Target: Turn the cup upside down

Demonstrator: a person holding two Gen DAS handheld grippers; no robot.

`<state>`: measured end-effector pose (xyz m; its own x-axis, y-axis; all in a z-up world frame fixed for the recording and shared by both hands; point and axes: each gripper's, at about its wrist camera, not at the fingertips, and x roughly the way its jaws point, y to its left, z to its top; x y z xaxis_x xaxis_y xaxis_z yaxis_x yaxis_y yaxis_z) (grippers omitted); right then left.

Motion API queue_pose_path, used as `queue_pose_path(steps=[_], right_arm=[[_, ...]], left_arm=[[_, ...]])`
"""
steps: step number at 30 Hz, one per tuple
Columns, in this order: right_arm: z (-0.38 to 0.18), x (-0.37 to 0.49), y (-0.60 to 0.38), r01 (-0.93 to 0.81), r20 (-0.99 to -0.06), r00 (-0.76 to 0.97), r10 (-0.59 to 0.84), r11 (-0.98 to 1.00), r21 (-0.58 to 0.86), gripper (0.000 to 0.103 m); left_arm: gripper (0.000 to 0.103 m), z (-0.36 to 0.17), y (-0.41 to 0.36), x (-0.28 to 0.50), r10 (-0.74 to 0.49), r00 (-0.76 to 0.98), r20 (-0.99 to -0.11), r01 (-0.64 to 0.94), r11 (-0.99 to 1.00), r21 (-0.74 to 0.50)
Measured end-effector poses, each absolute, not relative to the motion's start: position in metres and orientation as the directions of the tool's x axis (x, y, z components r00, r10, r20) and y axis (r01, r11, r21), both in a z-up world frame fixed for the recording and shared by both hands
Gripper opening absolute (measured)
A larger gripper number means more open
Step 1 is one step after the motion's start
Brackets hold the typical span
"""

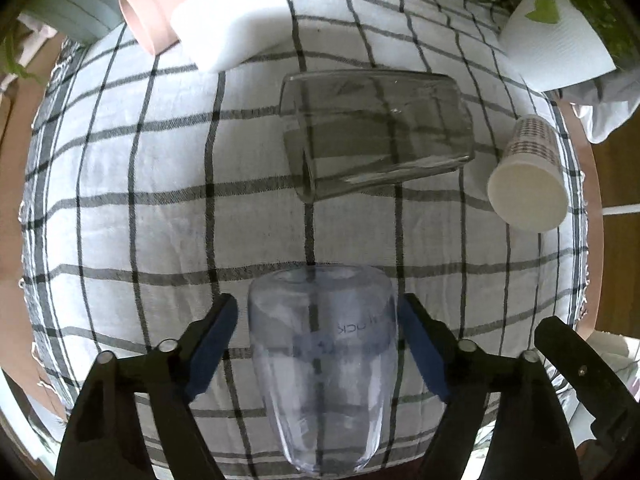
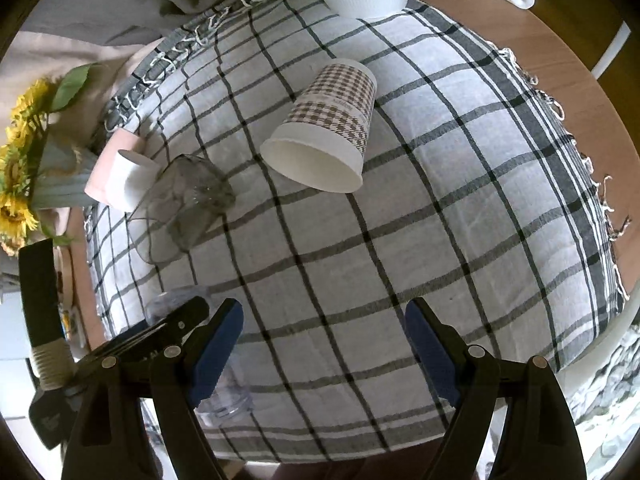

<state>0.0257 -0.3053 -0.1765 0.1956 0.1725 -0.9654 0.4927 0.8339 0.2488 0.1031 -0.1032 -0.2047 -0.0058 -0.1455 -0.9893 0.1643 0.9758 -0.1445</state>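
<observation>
Two blue pads of your left gripper (image 1: 320, 344) flank the clear plastic cup (image 1: 322, 368), spread just wider than its wall; whether either pad touches it you cannot tell from the left wrist view. Your right gripper (image 2: 324, 344) hangs spread and empty over the checked cloth (image 2: 460, 208), just right of that cup.

Judged from here, the main risk is the grip itself. The cup's wall is smooth and tapers, so a squeeze placed too near the narrow end could let it squirt out and roll across the cloth. Squeeze too hard and the thin plastic may buckle. The cloth is soft and wrinkled, so a rim set down unevenly could tip the cup over. Beyond the cup, the smoky glass tumbler (image 1: 376, 136) lies on its side, and a wide swing during the turn could knock it; the paper cup (image 1: 528, 176), further right of the tumbler, also lies tipped.

The clear plastic cup is faintly bluish and see-through, with a band of print around it that reads reversed. Its narrower closed end points away from your left camera. It sits at the near edge of the cloth, between your pads.
</observation>
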Motion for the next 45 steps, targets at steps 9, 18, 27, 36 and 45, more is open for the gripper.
queue_pose_path(steps=[9, 18, 27, 36, 45], right_arm=[[-0.179, 0.032, -0.306, 0.451, -0.966, 0.179, 0.186, 0.857, 0.249, 0.083], [-0.164, 0.034, -0.310, 0.408, -0.958, 0.219, 0.185, 0.874, 0.262, 0.083], [-0.156, 0.031, -0.318, 0.371, -0.958, 0.236, 0.164, 0.896, 0.245, 0.083], [-0.157, 0.025, -0.326, 0.345, -0.960, 0.241, 0.139, 0.912, 0.219, 0.083], [-0.160, 0.017, -0.331, 0.325, -0.964, 0.234, 0.128, 0.924, 0.202, 0.083]], left_arm=[[0.071, -0.192, -0.101, 0.098, -0.165, 0.036, -0.986, 0.131, 0.979, -0.159], [0.071, -0.152, -0.102, 0.091, -0.218, 0.201, -0.955, 0.147, 0.970, -0.191], [0.071, -0.140, -0.115, 0.081, -0.245, 0.323, -0.914, 0.174, 0.965, -0.197], [0.071, -0.136, -0.130, 0.062, -0.206, 0.398, -0.894, 0.194, 0.971, -0.138], [0.071, -0.134, -0.137, 0.046, -0.187, 0.414, -0.891, 0.198, 0.974, -0.112]])
